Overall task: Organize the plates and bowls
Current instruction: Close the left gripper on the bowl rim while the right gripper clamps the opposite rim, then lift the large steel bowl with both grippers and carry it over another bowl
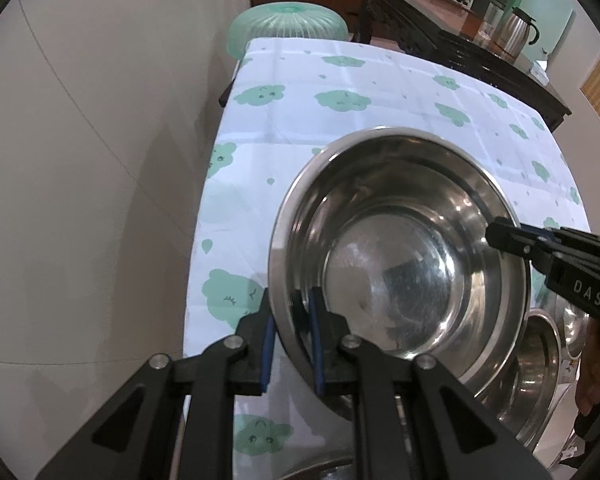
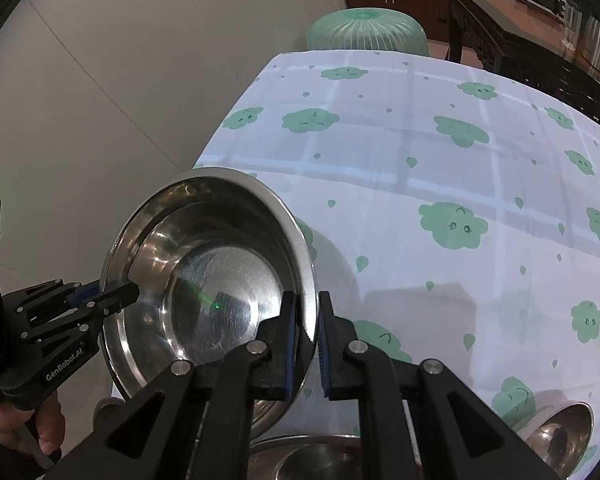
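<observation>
A large steel bowl (image 1: 400, 248) (image 2: 204, 264) hangs tilted over the table's near left part, held by two opposite sides of its rim. My left gripper (image 1: 291, 308) is shut on the near rim in the left wrist view, blue pads either side of the wall. It shows again at the bowl's left edge as the left gripper (image 2: 124, 292), held by a hand. My right gripper (image 2: 306, 304) is shut on the bowl's right rim. In the left wrist view the right gripper (image 1: 500, 236) bites the far right rim.
More steel bowls (image 1: 540, 372) lie below at the near edge, among them a wide bowl (image 2: 308, 456) and a small bowl (image 2: 560, 432). The cloud-print tablecloth (image 2: 420, 184) stretches away. A green stool (image 1: 288, 28) stands beyond the table, and a dark sideboard (image 1: 440, 28) with a kettle (image 1: 516, 32) lies on the right.
</observation>
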Demonstrator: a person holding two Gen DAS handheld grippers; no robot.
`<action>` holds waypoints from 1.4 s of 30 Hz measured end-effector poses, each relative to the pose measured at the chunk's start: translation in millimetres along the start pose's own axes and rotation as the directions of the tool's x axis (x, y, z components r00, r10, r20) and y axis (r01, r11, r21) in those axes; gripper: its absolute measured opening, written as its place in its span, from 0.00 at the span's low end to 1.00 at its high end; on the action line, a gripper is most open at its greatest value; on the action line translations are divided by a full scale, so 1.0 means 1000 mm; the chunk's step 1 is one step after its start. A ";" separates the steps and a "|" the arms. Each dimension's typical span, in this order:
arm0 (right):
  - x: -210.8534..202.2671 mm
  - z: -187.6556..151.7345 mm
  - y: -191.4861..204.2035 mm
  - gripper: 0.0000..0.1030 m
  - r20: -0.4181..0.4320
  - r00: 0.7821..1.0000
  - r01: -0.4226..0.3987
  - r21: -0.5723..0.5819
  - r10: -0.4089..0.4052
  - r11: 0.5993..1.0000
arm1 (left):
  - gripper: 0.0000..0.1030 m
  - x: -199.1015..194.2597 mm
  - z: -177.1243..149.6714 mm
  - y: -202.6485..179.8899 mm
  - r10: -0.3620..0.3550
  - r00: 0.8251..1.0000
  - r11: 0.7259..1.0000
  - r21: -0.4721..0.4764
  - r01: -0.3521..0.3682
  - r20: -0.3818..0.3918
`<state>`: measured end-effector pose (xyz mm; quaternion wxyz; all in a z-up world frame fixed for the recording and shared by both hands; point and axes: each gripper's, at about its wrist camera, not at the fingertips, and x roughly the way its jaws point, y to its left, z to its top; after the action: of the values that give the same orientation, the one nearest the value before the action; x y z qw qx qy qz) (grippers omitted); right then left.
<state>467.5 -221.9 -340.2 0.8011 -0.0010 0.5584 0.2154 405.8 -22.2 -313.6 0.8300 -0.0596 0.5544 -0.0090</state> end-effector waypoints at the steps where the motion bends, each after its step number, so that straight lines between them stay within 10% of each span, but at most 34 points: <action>1: -0.002 0.000 0.001 0.10 0.001 1.000 0.000 -0.003 0.000 1.000 | 0.12 -0.003 0.000 0.000 0.000 1.000 1.000 -0.001 0.000 0.003; 42: -0.063 -0.088 0.067 0.11 0.012 1.000 0.008 -0.070 -0.007 0.998 | 0.12 -0.075 -0.095 0.018 0.015 0.999 0.999 -0.049 -0.012 0.052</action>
<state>347.4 -204.4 -301.2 0.8047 -0.0300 0.5458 0.2317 288.0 -7.0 -282.5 0.8427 -0.0762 0.5329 0.0115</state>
